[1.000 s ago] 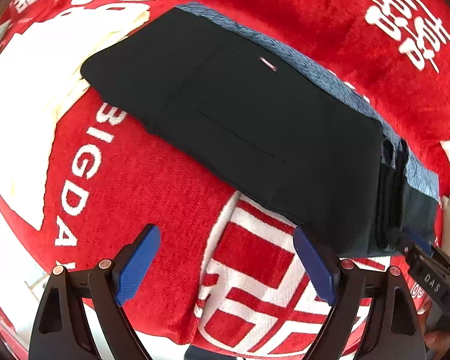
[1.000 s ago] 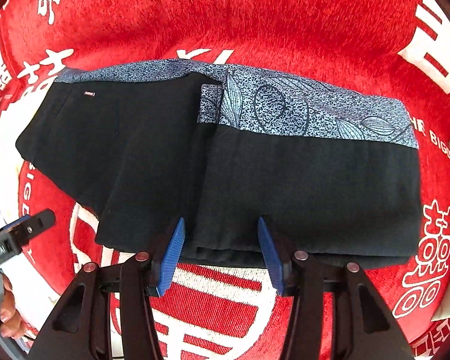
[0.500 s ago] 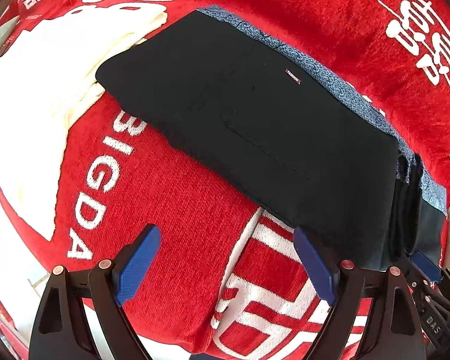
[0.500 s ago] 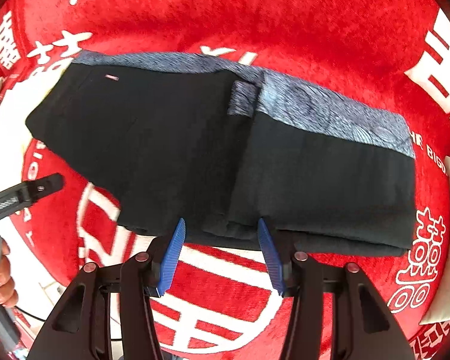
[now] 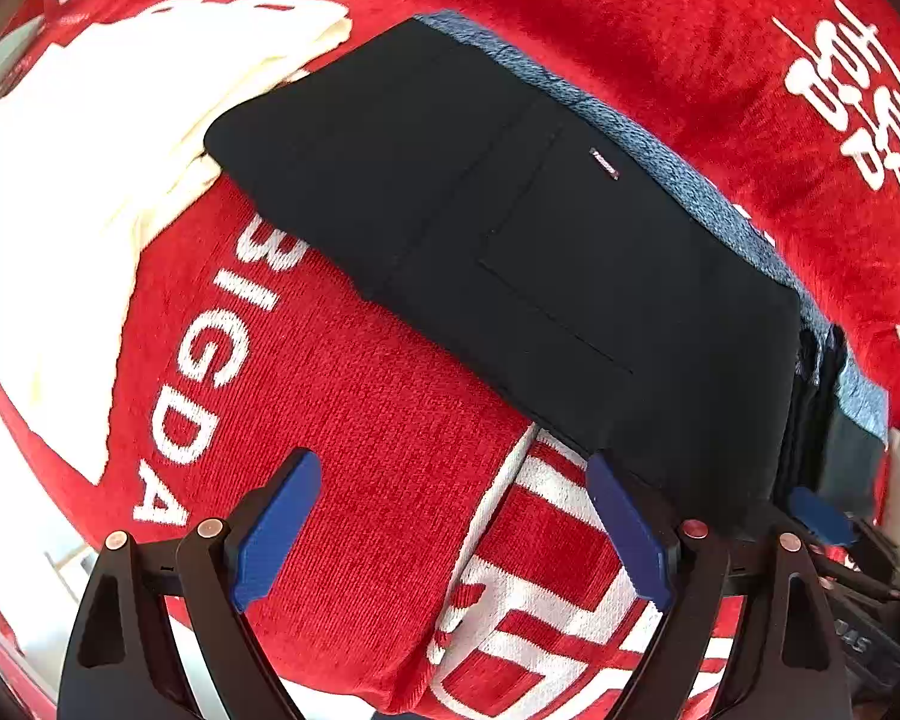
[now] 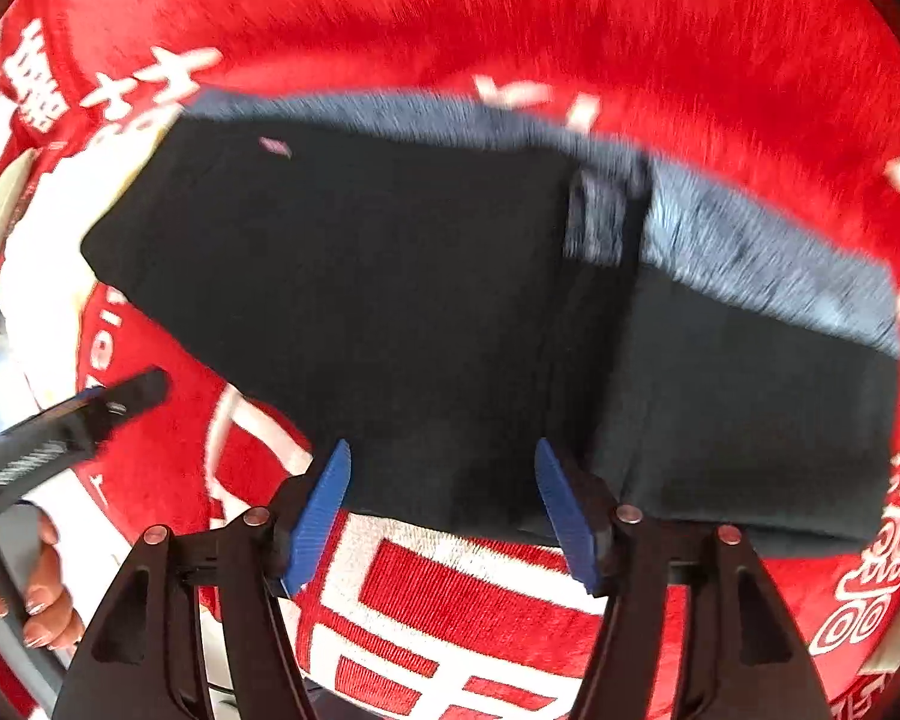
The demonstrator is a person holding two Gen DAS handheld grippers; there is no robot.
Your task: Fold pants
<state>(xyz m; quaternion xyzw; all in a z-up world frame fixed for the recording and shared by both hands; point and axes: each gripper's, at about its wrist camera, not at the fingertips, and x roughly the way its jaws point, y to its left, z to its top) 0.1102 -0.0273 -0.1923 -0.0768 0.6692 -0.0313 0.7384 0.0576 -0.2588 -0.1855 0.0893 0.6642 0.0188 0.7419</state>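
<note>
Black pants (image 5: 510,252) with a blue patterned waistband (image 5: 678,180) lie folded on a red blanket (image 5: 342,396). My left gripper (image 5: 450,531) hangs open over bare blanket just in front of the pants' near edge, with nothing between its fingers. In the blurred right wrist view the pants (image 6: 390,300) fill the middle, one folded layer lying over the right part. My right gripper (image 6: 444,510) is over their near edge and its jaws are opening; black cloth lies between the pads, which do not press on it. The left gripper (image 6: 90,414) shows at the left.
A white cloth (image 5: 60,180) lies on the blanket left of the pants, partly under their far corner. A person's hand (image 6: 36,600) holds the left tool. The right gripper's blue fingertip (image 5: 819,513) shows at the pants' near right corner. White lettering marks the blanket.
My right gripper has slid left along the pants' near edge and its jaws have widened. The left gripper has barely shifted and stays open.
</note>
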